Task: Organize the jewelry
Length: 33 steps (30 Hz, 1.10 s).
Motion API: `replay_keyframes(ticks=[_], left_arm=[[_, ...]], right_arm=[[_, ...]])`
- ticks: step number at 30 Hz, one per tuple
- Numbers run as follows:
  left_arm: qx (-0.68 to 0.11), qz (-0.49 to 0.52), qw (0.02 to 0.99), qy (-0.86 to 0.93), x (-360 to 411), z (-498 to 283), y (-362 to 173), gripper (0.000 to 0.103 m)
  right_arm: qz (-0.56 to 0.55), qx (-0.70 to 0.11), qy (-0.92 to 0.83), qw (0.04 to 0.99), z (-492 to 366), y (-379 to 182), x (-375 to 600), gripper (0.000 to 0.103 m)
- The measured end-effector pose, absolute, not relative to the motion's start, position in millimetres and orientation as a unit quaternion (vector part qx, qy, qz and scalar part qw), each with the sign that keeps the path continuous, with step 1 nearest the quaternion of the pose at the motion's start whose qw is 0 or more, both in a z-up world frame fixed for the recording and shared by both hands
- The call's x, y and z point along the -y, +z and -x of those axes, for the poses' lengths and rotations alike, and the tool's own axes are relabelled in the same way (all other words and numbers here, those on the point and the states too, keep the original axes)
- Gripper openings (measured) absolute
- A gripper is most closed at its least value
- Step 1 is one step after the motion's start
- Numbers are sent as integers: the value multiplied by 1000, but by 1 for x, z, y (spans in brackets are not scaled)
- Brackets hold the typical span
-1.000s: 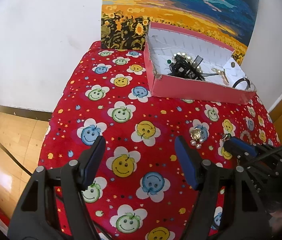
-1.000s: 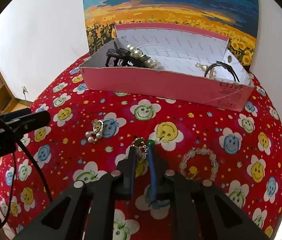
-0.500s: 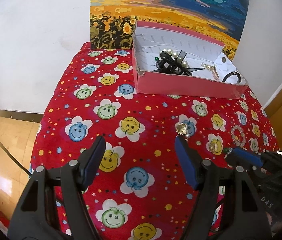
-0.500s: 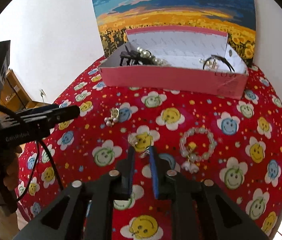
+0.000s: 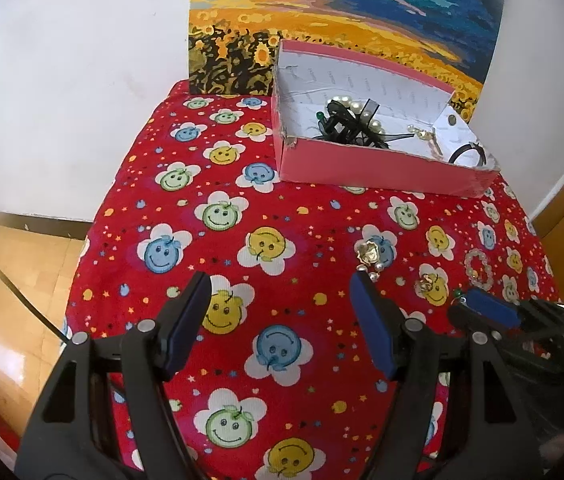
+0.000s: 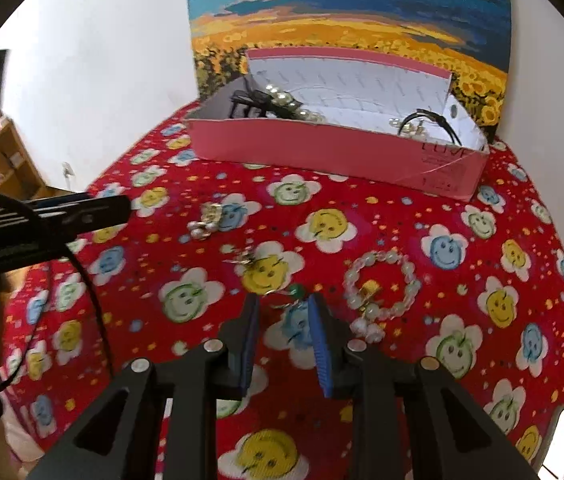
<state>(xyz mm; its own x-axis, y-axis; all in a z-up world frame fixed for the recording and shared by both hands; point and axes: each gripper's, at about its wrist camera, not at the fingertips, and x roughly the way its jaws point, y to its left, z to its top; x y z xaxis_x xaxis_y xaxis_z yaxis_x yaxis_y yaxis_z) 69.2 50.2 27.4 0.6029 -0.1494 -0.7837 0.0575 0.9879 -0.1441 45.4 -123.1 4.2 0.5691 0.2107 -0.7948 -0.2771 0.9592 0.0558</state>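
Observation:
A pink box point(image 5: 382, 168) point(image 6: 334, 152) at the back of the red smiley cloth holds pearls, a black hair clip and a black band. On the cloth lie a gold pearl earring point(image 5: 370, 256) point(image 6: 205, 220), a small gold piece point(image 5: 428, 282) point(image 6: 247, 258), a clear bead bracelet point(image 5: 478, 268) point(image 6: 382, 284) and a green-bead earring point(image 6: 290, 296). My left gripper point(image 5: 277, 320) is wide open and empty above the cloth. My right gripper point(image 6: 284, 316) point(image 5: 478, 304) is partly open, its tips on either side of the green-bead earring, which lies on the cloth.
A sunflower painting point(image 5: 342, 20) leans on the white wall behind the box. The cloth-covered table drops off to wooden floor point(image 5: 13, 264) on the left. A shelf point(image 6: 1, 164) stands at the far left in the right wrist view.
Both grippers have drawn back from the box. The right jaws, nearly shut around the green-bead earring before, have opened, and the earring lies on the cloth.

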Motion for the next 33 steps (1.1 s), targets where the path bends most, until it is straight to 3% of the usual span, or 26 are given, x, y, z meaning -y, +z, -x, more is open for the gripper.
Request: replay_keyframes(ticks=[5,7,26,29,33], left_arm=[[-440,49,895,-60,-50,-67,30,65],[-439,48,895,-62,-48,-67,31,65],[-446,23,885,-132,16,-63,23,63],[-444,8,883,-150,34,-60,21,54],[-449,-5,877,-169,52,-61,14,26]], right_arm=[[43,-443,137,885,-52,0,121,29],[46,-442,134,886,-52,0,120,14],[-39,-378,109,919,-26,74,203,14],[-47,-378,106,919,-24,74,212,14],[-57,-379,108,917,-23,69,220,14]])
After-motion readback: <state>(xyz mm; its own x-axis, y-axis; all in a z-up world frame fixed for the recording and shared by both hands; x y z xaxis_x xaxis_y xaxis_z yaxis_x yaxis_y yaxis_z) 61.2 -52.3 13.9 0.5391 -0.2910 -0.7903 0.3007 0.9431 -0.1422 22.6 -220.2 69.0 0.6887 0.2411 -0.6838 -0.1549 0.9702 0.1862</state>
